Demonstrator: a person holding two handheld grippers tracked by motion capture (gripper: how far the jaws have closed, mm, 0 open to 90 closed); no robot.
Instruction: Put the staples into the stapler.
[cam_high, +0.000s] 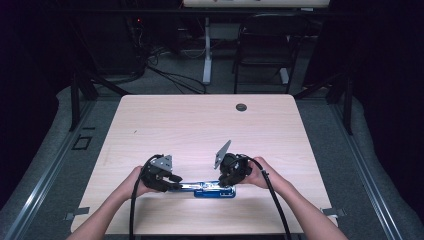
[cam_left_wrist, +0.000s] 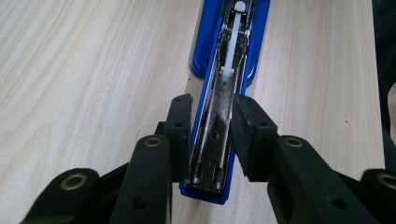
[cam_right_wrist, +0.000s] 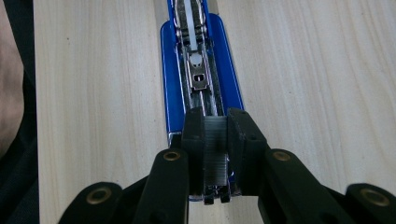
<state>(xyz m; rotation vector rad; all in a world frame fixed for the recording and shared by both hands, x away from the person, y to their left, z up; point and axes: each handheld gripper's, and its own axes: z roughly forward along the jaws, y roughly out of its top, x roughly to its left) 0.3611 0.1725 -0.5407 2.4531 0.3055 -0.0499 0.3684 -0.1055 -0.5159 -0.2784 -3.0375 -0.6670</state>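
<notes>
A blue stapler (cam_high: 212, 189) lies opened flat near the table's (cam_high: 200, 125) front edge, its long axis running left to right between both hands. Its metal top arm is clamped at the left end by the left gripper (cam_left_wrist: 212, 140). A strip of staples (cam_right_wrist: 215, 149) is pinched by the right gripper (cam_right_wrist: 215, 140) directly over the open channel, aligned lengthwise with it.

Dim lab or recording studio: pale wooden table (cam_high: 200, 125), black curtains, floor cables (cam_high: 170, 75), 1 black chair (cam_high: 265, 45) behind.
</notes>
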